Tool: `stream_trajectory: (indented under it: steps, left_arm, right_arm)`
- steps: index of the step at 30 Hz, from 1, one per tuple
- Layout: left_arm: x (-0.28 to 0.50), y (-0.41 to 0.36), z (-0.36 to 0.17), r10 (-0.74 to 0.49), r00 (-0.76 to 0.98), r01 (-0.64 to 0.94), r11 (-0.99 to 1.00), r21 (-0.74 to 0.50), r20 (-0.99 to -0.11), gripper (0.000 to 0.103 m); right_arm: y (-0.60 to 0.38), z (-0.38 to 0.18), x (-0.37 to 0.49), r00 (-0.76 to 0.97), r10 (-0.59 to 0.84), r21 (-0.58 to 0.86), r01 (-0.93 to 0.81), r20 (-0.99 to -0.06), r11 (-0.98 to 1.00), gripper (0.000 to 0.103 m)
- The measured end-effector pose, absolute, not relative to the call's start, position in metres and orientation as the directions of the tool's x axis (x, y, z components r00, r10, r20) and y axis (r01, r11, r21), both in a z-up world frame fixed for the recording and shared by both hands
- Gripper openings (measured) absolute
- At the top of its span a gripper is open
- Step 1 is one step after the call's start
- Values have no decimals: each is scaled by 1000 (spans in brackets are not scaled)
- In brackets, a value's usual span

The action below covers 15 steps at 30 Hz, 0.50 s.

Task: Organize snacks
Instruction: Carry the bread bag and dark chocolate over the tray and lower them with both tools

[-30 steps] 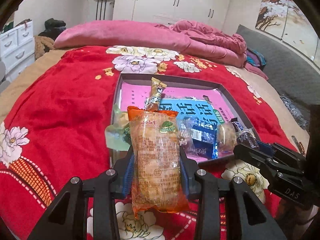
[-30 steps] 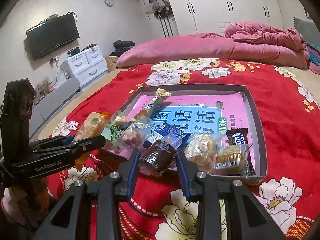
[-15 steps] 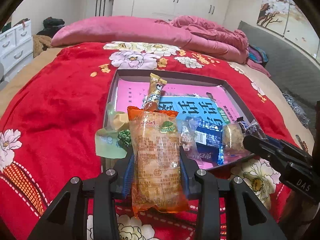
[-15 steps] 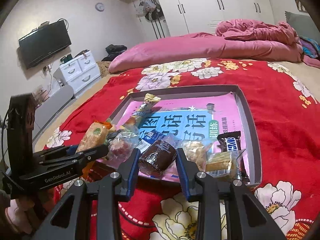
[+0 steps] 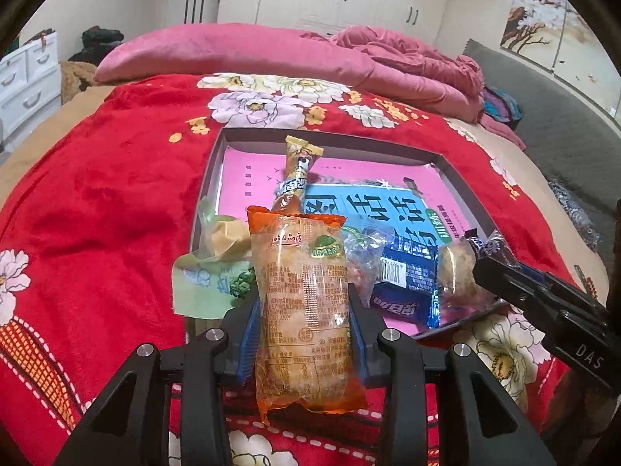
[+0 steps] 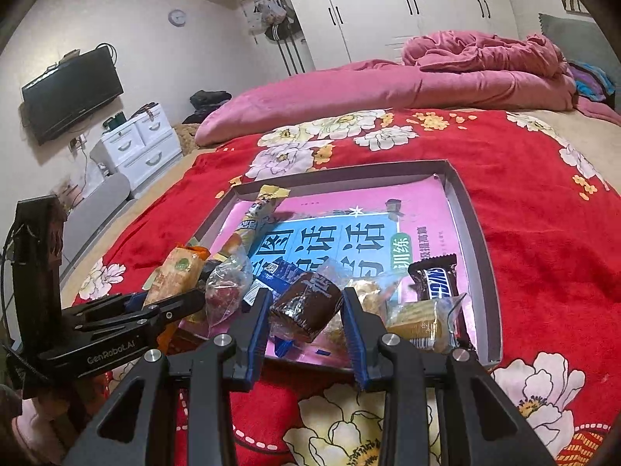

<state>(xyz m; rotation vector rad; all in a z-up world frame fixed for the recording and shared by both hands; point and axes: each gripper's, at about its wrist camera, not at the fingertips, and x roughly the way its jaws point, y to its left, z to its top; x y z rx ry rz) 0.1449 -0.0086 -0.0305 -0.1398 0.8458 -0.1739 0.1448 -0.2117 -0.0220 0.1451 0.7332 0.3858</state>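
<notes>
Left wrist: left gripper point(image 5: 302, 326) clamped on orange snack pack point(image 5: 304, 306), held upright just short of the tray point(image 5: 211, 178) near edge, above red bedspread point(image 5: 97, 202). Right wrist: right gripper point(image 6: 304, 320) clamped on brown cake packet point(image 6: 306, 303), at the tray's near edge, beside the chocolate bar point(image 6: 436, 281) and yellow wafer pack point(image 6: 421, 324).

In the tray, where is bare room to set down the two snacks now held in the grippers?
The far part of the tray is free: the pink sheet between the far wall, the right wall and the upright stick snack. The near edge is crowded with packets, including the chocolate bar.
</notes>
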Motion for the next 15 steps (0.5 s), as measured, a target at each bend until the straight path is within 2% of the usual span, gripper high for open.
stream_trajectory:
  steps: [15]
  left_arm:
    - [150, -13, -31, -232, 647, 114, 971, -209, -726, 40]
  right_arm:
    - [-199, -25, 157, 688, 354, 235, -264, -634, 935, 36]
